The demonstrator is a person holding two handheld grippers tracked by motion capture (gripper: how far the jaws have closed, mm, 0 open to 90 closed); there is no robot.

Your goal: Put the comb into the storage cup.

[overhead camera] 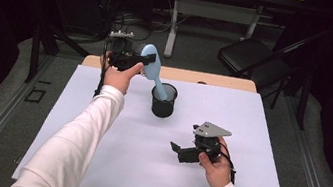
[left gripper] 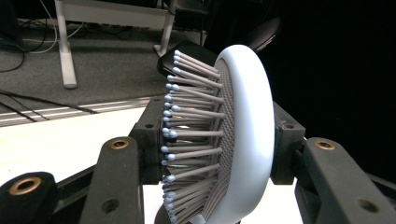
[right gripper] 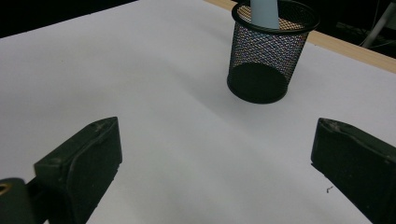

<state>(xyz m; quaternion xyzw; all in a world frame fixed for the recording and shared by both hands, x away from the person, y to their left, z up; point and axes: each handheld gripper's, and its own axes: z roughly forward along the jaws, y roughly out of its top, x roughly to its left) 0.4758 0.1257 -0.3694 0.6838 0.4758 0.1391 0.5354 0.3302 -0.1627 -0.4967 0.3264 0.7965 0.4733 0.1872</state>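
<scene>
A light blue hairbrush [overhead camera: 152,67] leans with its handle inside a black mesh cup [overhead camera: 163,101] near the table's far middle. My left gripper [overhead camera: 145,59] is shut on the brush's head, held above the cup's left side. In the left gripper view the brush head [left gripper: 243,135] sits between the jaws, bristles [left gripper: 187,135] facing left. In the right gripper view the mesh cup [right gripper: 268,56] stands ahead with the brush handle [right gripper: 265,10] in it. My right gripper [overhead camera: 176,149] hovers low over the white sheet in front of the cup, open and holding nothing.
A white sheet [overhead camera: 97,133] covers the table, with a wooden edge [overhead camera: 217,80] at the back. A black chair [overhead camera: 254,56] and a desk's legs [overhead camera: 173,23] stand on the floor beyond. Cables lie on the floor at the back left.
</scene>
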